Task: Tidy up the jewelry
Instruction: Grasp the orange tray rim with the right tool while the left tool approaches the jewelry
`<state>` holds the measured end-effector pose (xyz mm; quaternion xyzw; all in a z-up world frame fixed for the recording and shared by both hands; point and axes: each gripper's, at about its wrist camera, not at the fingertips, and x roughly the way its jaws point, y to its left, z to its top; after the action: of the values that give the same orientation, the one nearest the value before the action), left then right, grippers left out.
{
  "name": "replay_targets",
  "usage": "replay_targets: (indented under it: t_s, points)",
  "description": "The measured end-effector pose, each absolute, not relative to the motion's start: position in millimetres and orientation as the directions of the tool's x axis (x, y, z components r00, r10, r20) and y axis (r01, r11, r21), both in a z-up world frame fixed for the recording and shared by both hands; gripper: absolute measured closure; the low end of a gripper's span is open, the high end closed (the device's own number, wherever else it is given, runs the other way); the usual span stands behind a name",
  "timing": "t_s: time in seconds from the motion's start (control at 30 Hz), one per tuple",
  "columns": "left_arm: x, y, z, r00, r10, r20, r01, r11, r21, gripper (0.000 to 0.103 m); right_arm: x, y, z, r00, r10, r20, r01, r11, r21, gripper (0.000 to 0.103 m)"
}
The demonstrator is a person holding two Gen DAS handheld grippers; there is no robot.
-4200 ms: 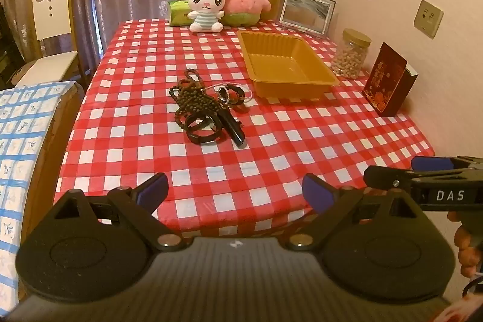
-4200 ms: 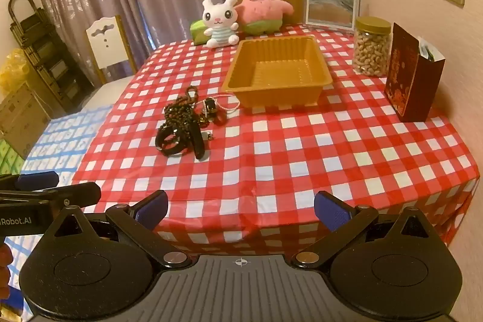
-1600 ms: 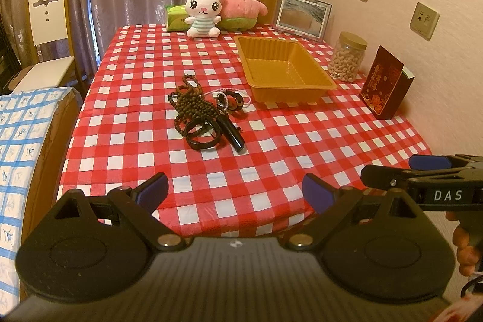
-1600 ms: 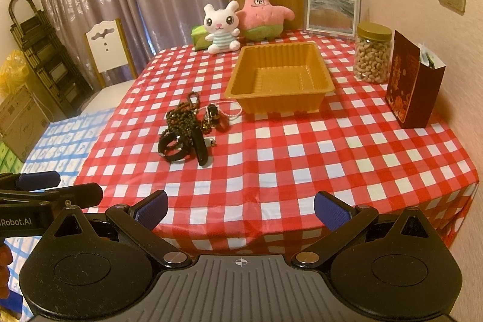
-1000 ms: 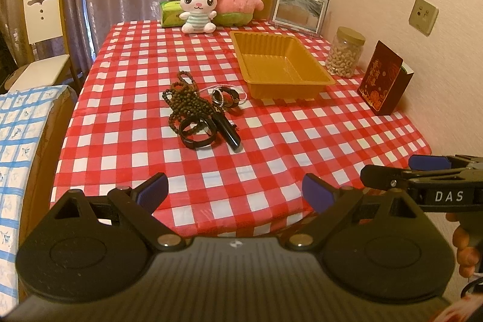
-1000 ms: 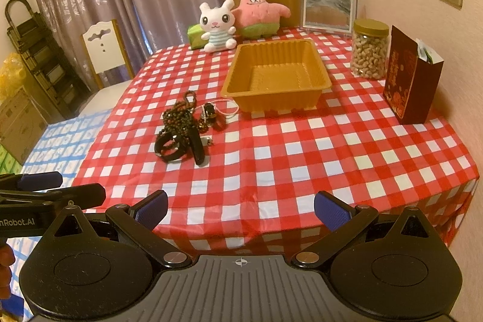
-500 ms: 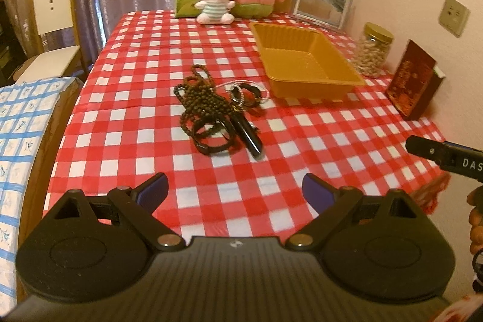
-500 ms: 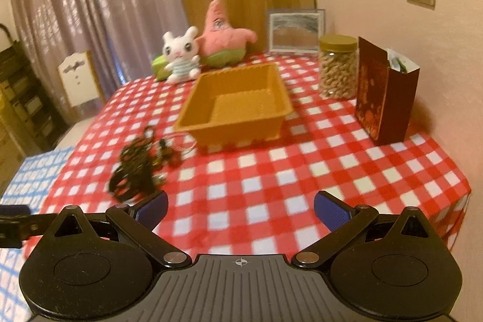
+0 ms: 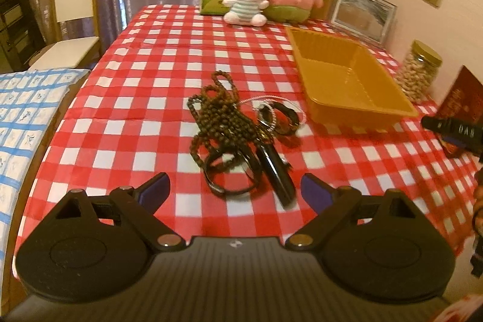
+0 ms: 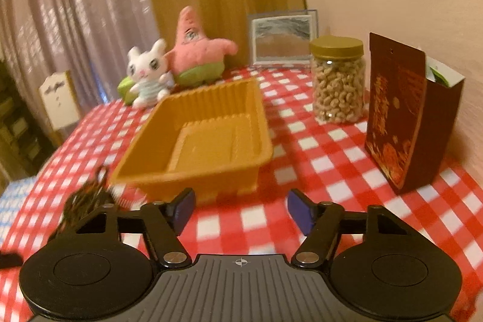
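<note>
Hovering with both tongs, left and right, apart and empty, I had moved nothing: jewelry mid-frame, tray bare.

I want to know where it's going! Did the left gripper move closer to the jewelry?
Yes. The left gripper moved forward toward the jewelry pile; the checkered tablecloth shows it nearer.
</note>
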<state>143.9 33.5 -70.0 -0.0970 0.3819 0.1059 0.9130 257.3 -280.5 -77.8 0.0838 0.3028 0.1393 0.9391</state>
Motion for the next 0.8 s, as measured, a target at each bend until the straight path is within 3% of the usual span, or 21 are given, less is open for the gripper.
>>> replay_targets:
  t_s: [0.2,0.4,0.43,0.8]
  points:
    - [156,42,-77,0.665,0.155,-0.731,-0.311,0.947,-0.083,0.010,309,-289,-89,0.786,0.298,-0.542,-0.109,0.929,0.353,0.053]
    - [158,46,-82,0.648,0.178,-0.741,-0.336,0.940,-0.068,0.010,331,-292,-98,0.764,0.326,-0.557,-0.078,0.903,0.422,0.078]
    - [159,46,-82,0.647,0.180,-0.741,-0.337,0.939,-0.066,0.010,331,-292,-99,0.762,0.327,-0.558,-0.080,0.904,0.420,0.086]
    - [156,41,-81,0.653,0.158,-0.741,-0.299,0.952,-0.061,0.010,289,-329,-84,0.723,0.426,-0.543,-0.127,0.855,0.503,0.091]
